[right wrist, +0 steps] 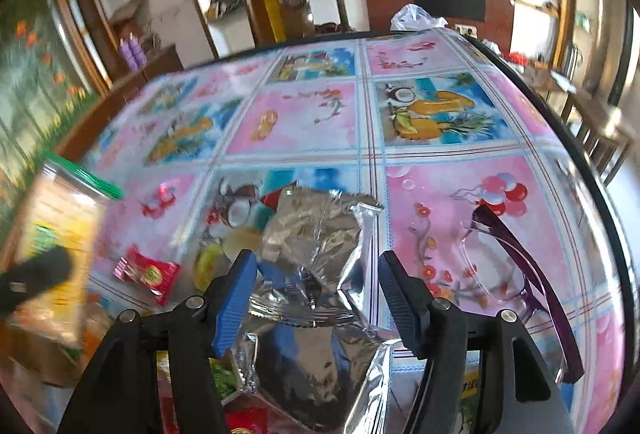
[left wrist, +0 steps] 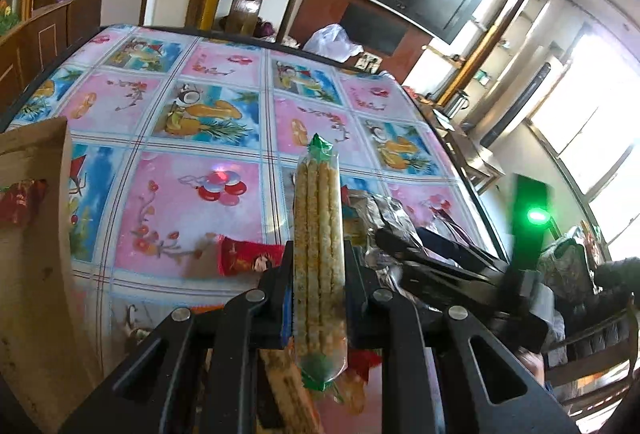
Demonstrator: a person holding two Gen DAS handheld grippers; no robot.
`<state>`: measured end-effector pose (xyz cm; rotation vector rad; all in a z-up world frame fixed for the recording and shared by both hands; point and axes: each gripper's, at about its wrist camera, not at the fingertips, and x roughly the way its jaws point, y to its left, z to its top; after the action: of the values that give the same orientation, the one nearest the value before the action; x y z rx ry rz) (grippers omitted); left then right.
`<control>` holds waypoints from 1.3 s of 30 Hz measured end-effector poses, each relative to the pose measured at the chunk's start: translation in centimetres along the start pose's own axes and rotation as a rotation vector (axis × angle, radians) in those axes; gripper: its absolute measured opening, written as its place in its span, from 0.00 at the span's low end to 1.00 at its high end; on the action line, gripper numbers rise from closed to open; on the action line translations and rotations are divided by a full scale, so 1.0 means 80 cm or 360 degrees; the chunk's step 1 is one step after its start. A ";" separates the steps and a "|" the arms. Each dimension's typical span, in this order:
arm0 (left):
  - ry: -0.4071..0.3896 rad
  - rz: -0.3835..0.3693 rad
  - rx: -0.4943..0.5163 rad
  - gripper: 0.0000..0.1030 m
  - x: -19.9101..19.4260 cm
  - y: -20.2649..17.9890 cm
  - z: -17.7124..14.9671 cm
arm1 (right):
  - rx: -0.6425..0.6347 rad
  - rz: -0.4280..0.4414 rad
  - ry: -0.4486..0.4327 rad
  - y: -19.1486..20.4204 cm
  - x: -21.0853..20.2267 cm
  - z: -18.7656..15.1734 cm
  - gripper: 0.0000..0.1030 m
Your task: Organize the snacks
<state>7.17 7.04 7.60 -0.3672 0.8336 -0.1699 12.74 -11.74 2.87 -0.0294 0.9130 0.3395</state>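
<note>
two close downward wrist views, shared tablecloth point(left wrist: 208, 194)

One clear packet of sticks point(left wrist: 319, 254), one silver foil bag point(right wrist: 320, 274), one pair of glasses point(right wrist: 516, 274)

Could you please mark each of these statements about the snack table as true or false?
1. The left gripper is clamped on a clear pack of long biscuit sticks. True.
2. The right gripper is shut on the silver foil bag. False: its jaws stand open on either side of the bag.
3. A pair of purple-framed glasses lies on the tablecloth. True.
4. The red snack packet is inside the cardboard box. False: it lies on the tablecloth.
</note>
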 end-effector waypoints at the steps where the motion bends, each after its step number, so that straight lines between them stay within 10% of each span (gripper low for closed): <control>1: -0.0022 -0.0003 0.0010 0.18 -0.005 0.000 -0.002 | -0.0024 -0.0042 0.0004 0.003 0.003 -0.001 0.65; 20: -0.0092 -0.0016 0.0055 0.18 -0.011 0.016 -0.015 | 0.0020 -0.0083 -0.0117 0.016 -0.015 0.001 0.56; 39: -0.0137 0.0103 0.0075 0.18 -0.015 0.024 -0.015 | -0.0084 0.0205 -0.0312 0.068 -0.064 -0.014 0.56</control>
<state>5.49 8.88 6.98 -0.3007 0.7542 -0.1127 7.40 -8.21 6.79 0.0139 0.7132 0.4777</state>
